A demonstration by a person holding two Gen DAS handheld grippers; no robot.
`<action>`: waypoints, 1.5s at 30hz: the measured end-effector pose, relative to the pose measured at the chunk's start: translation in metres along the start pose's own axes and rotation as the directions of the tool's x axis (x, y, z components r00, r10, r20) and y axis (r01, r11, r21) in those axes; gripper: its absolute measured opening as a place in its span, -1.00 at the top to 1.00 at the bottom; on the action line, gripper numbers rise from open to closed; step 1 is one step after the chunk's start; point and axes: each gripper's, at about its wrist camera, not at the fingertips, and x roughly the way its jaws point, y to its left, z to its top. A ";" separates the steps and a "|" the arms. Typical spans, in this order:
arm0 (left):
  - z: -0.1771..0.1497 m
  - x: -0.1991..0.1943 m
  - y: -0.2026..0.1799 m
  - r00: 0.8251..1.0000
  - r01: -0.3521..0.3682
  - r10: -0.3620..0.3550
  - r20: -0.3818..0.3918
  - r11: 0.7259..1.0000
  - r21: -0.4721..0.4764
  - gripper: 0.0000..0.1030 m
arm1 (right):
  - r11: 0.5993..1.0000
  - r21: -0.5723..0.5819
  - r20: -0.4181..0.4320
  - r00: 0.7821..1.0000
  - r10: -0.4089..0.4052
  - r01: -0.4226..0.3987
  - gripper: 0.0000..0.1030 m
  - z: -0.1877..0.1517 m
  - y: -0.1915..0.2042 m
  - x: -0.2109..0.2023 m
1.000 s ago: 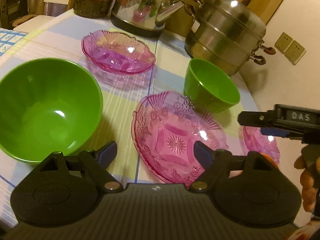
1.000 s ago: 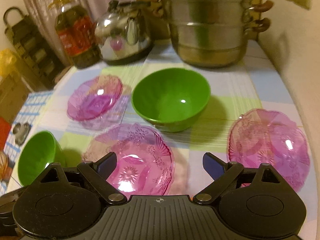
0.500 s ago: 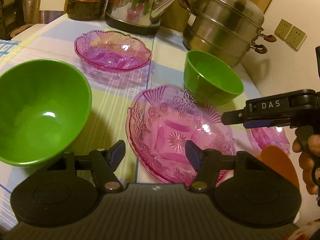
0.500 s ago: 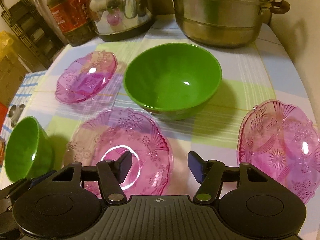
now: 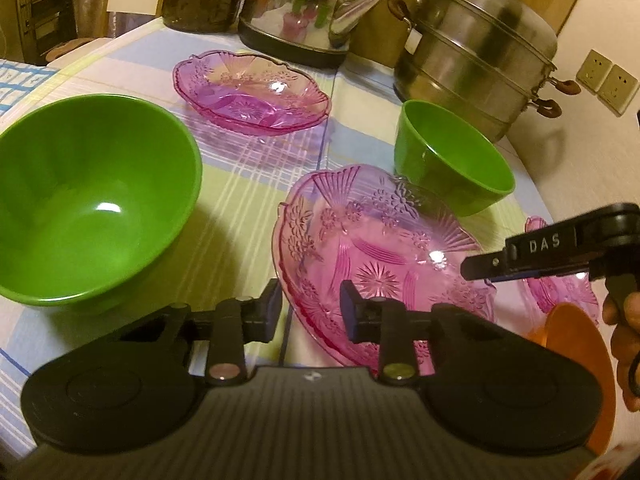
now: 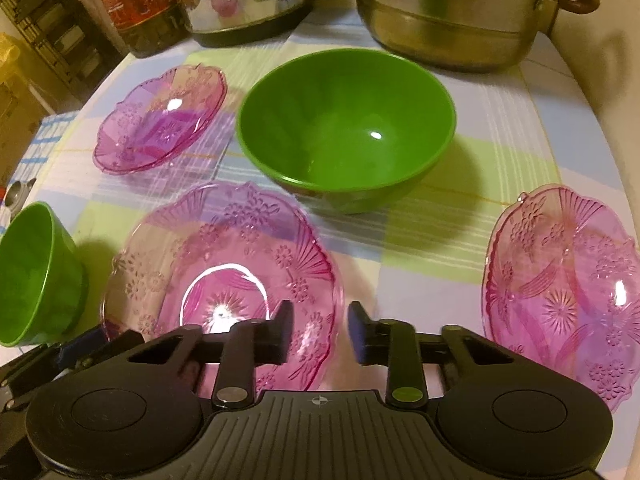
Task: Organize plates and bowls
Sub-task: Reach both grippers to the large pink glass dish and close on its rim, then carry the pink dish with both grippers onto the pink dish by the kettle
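Left wrist view shows the left gripper [image 5: 310,308] with its jaws partly apart, straddling the near rim of the middle plate [image 5: 376,256] but not visibly pinching it. Taking that plate as the landmark: a large bowl [image 5: 88,208] sits well to its left, a small bowl [image 5: 452,164] just behind it on the right, a second plate [image 5: 252,92] farther behind it on the left, and a third plate [image 5: 560,296] beyond its right edge, mostly hidden by the right gripper [image 5: 476,272] hanging over that side. From the right wrist view, the right gripper's [image 6: 320,332] jaws are likewise partly apart and empty, hovering at the middle plate's [image 6: 224,256] edge, with the third plate [image 6: 568,280] well off to the right. Judging by the layout, nothing is stacked yet: three plates and two bowls all lie separate on the tablecloth [image 5: 256,168], so the sorting seems barely begun, with every stacking step left.
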 end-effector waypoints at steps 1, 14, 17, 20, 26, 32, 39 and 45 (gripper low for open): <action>0.000 0.000 0.000 1.000 -0.001 0.001 0.000 1.000 -0.001 0.50 | 1.000 -0.005 -0.001 1.000 -0.008 0.008 0.48 0.000 0.002 0.000; 0.001 -0.001 0.001 1.000 0.004 -0.004 -0.010 1.000 0.003 0.65 | 0.998 -0.011 -0.008 0.999 -0.054 0.054 0.79 -0.003 0.002 -0.001; 0.002 -0.005 0.002 1.000 0.009 -0.009 0.000 1.000 0.004 0.65 | 0.998 -0.008 0.017 0.998 -0.055 0.055 0.80 -0.003 0.004 -0.010; 0.001 -0.011 0.003 1.000 0.015 -0.015 0.007 1.000 0.003 0.65 | 0.999 -0.006 0.031 0.998 -0.052 0.052 0.81 -0.003 0.005 -0.016; 0.002 -0.022 0.006 0.999 0.019 -0.019 0.031 1.000 0.002 0.66 | 0.998 -0.024 0.056 0.997 -0.048 0.050 0.81 -0.007 0.012 -0.026; 0.010 -0.038 0.006 0.996 0.019 -0.020 0.083 1.000 0.014 0.67 | 0.999 -0.019 0.102 0.994 -0.032 0.034 0.81 -0.010 0.018 -0.039; 0.037 -0.061 0.012 0.987 0.005 -0.009 0.158 1.000 0.026 0.67 | 1.000 -0.005 0.194 0.981 0.004 -0.003 0.80 -0.001 0.032 -0.058; 0.078 -0.065 0.026 0.977 -0.023 0.013 0.214 0.999 0.042 0.67 | 0.999 0.010 0.269 0.963 0.029 -0.033 0.80 0.023 0.056 -0.061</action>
